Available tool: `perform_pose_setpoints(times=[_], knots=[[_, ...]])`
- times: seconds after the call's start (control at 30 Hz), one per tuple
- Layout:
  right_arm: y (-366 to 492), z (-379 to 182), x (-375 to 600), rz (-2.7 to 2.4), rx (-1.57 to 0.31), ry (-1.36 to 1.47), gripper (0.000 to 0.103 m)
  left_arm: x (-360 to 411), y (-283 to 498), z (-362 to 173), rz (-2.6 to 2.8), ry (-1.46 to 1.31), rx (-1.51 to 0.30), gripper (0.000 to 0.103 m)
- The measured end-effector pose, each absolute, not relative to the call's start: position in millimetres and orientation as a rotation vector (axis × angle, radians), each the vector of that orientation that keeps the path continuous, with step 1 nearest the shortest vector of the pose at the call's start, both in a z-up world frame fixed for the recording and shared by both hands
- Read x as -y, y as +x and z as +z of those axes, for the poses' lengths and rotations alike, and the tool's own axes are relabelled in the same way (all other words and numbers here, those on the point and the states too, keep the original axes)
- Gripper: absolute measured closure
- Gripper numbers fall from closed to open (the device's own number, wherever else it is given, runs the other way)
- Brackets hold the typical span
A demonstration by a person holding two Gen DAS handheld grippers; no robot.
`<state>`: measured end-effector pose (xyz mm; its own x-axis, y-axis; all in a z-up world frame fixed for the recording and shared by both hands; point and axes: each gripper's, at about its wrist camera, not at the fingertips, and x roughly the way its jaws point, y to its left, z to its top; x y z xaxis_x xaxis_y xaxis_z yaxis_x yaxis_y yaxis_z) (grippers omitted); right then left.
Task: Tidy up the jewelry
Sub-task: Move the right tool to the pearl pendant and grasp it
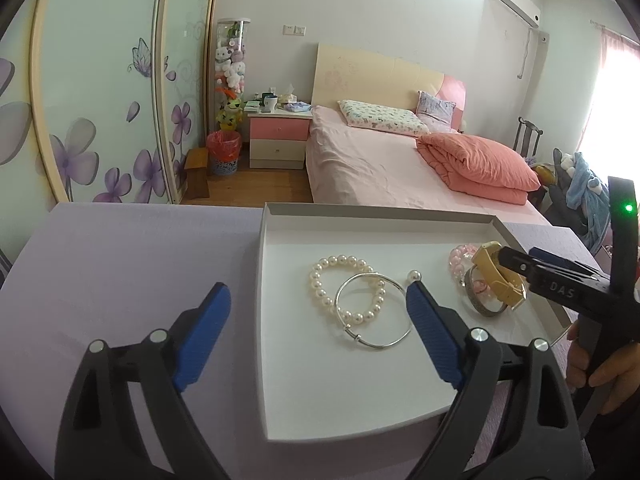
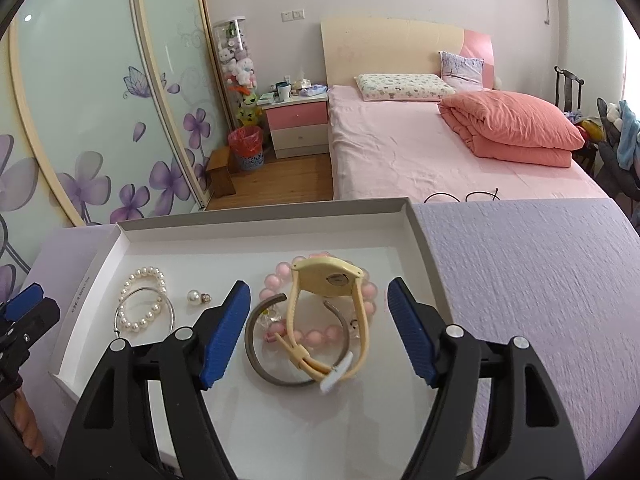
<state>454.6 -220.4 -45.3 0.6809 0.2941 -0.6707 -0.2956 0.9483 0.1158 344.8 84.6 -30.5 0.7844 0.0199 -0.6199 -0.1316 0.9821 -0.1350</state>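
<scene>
A white shallow tray [image 1: 280,360] [image 2: 256,222] lies on the lilac table. In it are a pearl bracelet [image 1: 320,288] [image 2: 140,320], a silver bangle [image 1: 396,336] [image 2: 173,312] overlapping it, a pearl earring [image 2: 195,297], a pink bead bracelet [image 2: 316,334] [image 1: 456,258], a grey cuff [image 2: 260,368] [image 1: 486,312] and a yellow watch [image 2: 328,280] [image 1: 498,276]. My left gripper [image 1: 318,304] is open over the tray's left edge. My right gripper [image 2: 318,298] is open, its fingers on either side of the watch and cuff without touching them.
The lilac table [image 2: 540,280] [image 1: 120,260] extends on both sides of the tray. Beyond its far edge are a pink bed [image 2: 420,152], a nightstand [image 2: 298,128] and sliding wardrobe doors [image 1: 100,100].
</scene>
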Motion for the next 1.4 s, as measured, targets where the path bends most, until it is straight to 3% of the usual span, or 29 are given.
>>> perform_pose_setpoints(times=[0.57, 0.93, 1.13, 1.4], knots=[[309.7, -30.9, 251.1, 0.463, -0.719, -0.046, 0.032, -73.9, 239.1, -7.4, 0.070, -0.191, -0.648, 0.014], [234.4, -66.4, 233.6, 0.570, -0.821, -0.124, 0.049, -69.2, 184.1, -24.2, 0.070, -0.200, -0.685, 0.014], [228.0, -83.8, 228.5, 0.571, -0.882, -0.156, 0.064, -72.9, 177.8, -29.8, 0.082, -0.214, -0.699, 0.014], [223.1, -85.8, 218.1, 0.548, -0.872, -0.216, 0.075, -79.0, 180.6, -34.0, 0.083, -0.222, -0.718, 0.014]])
